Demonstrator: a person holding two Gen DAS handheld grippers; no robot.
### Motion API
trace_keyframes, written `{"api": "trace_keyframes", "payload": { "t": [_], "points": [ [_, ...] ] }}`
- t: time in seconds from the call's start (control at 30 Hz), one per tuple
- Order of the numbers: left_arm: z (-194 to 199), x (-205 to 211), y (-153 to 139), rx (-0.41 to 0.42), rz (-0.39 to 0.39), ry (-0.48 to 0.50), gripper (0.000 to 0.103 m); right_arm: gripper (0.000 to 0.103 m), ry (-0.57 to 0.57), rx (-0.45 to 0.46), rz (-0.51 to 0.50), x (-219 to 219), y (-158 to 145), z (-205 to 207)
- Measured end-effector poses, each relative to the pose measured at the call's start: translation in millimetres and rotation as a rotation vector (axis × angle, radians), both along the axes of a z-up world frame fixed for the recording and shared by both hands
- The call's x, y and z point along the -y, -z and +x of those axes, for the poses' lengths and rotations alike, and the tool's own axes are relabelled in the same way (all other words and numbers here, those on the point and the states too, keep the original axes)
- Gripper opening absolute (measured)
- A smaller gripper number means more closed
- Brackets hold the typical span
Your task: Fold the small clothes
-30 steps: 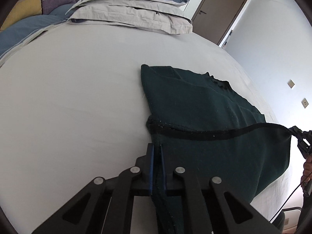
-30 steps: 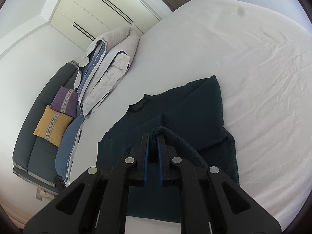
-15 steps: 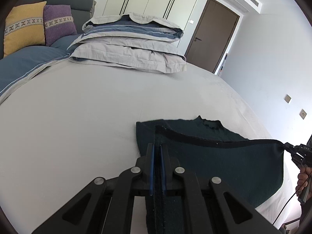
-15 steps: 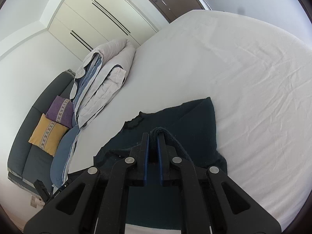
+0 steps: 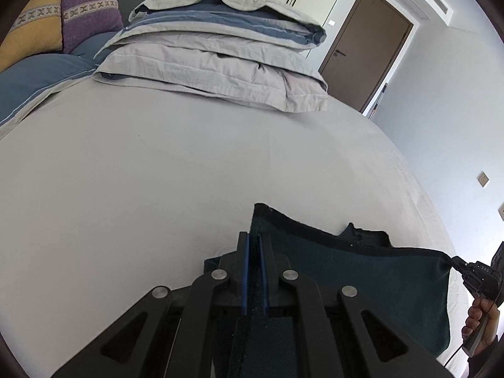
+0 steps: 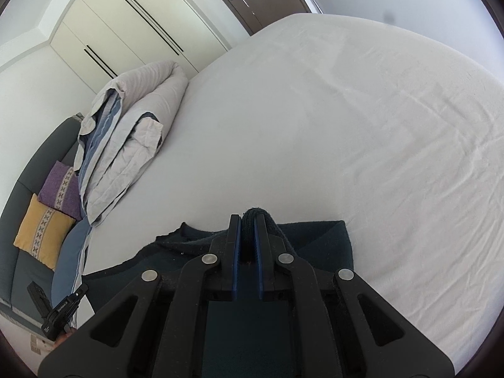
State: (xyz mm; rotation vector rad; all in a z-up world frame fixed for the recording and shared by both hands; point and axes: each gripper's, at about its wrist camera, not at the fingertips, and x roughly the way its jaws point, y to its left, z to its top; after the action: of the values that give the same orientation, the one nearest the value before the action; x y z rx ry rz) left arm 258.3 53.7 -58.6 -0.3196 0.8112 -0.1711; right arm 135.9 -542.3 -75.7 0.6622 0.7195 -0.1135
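Bedroom, daylight. Wide bed (image 5: 157,189) under a plain pale grey sheet, lightly creased on the side seen from the right wrist camera. A folded grey-and-blue duvet (image 5: 220,53) sits stacked at the far end of the bed. Beyond it: a dark grey sofa (image 6: 19,252) with a yellow cushion (image 5: 28,41) and a purple cushion (image 5: 89,9) side by side, white wardrobe doors (image 6: 126,25) with long dark handles, and a brown door (image 5: 368,47).

The dark green garment (image 5: 362,283) is at the near edge of the bed, close to both cameras. Its lower part lies on the sheet; a black-trimmed edge is lifted and stretched taut between the two grippers. A scalloped neckline shows just behind the raised edge.

Left gripper (image 5: 254,245): jaws clenched on one end of that trimmed edge, cloth running down between the blue pads. It also appears at lower left in the right wrist view, partly cut off.

Right gripper (image 6: 248,230): jaws clenched on a bunched, rounded fold of the same garment, which bulges out past the fingertips. In the left wrist view it pinches the far corner of the taut edge at frame right, with the person's right hand (image 5: 480,318) wrapped around its handle.
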Motion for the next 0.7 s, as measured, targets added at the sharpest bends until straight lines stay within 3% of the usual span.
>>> {"api": "trace_keyframes", "payload": {
  "t": [0.27,0.3,0.33,0.37,0.43,0.6,0.7],
  "points": [
    [37.7,12.6,59.6,-0.127,0.041,-0.024,0.009,0.011,0.039,-0.113,0.024,24.6,68.8,44.8],
    [36.2,10.8,60.6,-0.118,0.028,-0.028,0.014,0.015,0.046,-0.111,0.037,28.1,74.0,44.7],
    [34.1,9.1,59.2,-0.108,0.015,-0.027,0.023,0.026,0.059,-0.101,0.056,33.6,77.5,41.5],
    [30.9,7.3,56.4,-0.100,0.008,-0.028,0.030,0.033,0.068,-0.086,0.071,37.4,77.8,37.2],
    [20.6,3.5,47.3,-0.070,0.011,-0.042,0.055,0.047,0.089,-0.063,0.063,41.5,73.3,27.3],
    [-14.0,4.0,25.6,-0.016,0.048,-0.015,0.060,0.048,0.056,-0.082,-0.032,32.0,51.8,2.4],
    [-38.6,16.7,22.1,-0.004,0.118,0.031,0.060,0.048,-0.021,-0.109,-0.103,5.7,43.9,-16.9]
  ]
}}
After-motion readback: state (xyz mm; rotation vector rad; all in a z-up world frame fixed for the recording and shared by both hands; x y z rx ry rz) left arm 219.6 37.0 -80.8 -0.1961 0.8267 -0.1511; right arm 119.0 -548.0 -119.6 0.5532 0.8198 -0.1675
